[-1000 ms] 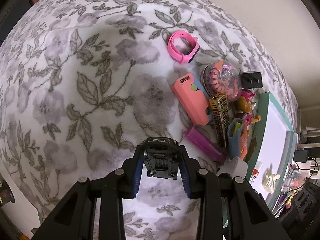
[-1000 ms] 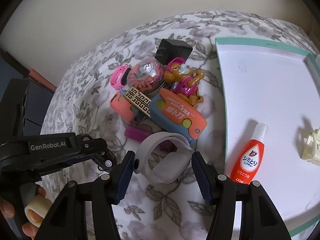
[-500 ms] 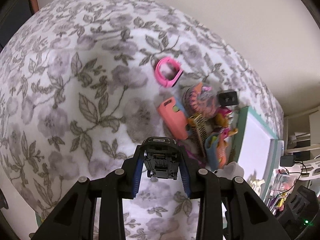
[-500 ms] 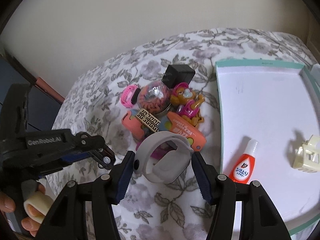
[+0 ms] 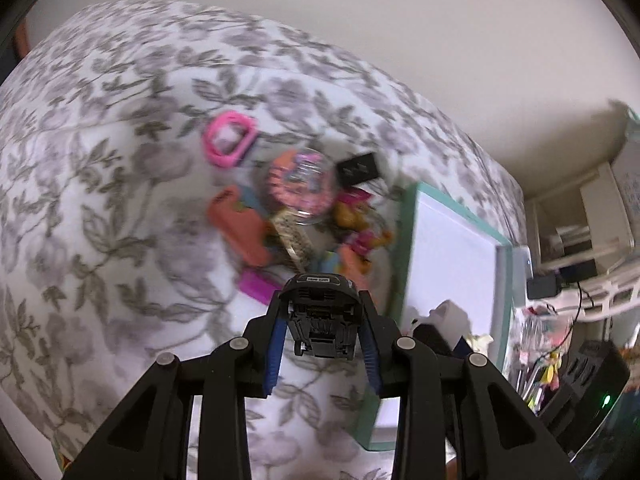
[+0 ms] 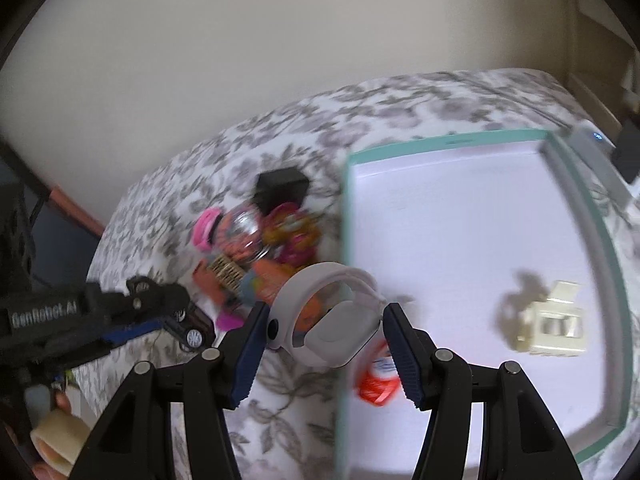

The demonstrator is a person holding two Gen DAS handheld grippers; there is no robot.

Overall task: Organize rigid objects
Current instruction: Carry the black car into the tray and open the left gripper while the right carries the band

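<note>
Right wrist view, left to right: left gripper [image 6: 188, 330], closed on small black toy car [image 6: 192, 326], carried clear of floral cloth [image 6: 240, 148]; loose heap of toys [image 6: 260, 248] on cloth, pink band and black cube among them, much blurred; right gripper [image 6: 324, 332], jaws about half apart and pressed on grey watch band [image 6: 332, 316], held above cloth at near edge of teal-rimmed tray [image 6: 346, 220]; orange bottle [image 6: 376, 380] partly hidden behind band; cream clip [image 6: 554, 322] further right on tray floor. Left wrist view: car [image 5: 322, 316] seen from underneath, gripped across its sides. Handling, judged: car light, stiff, hard plastic, sound side-to-side grip, wheels liable to roll once set down. Band light, springy loop, likely to squash or slip; firmer hold at square face.
</note>
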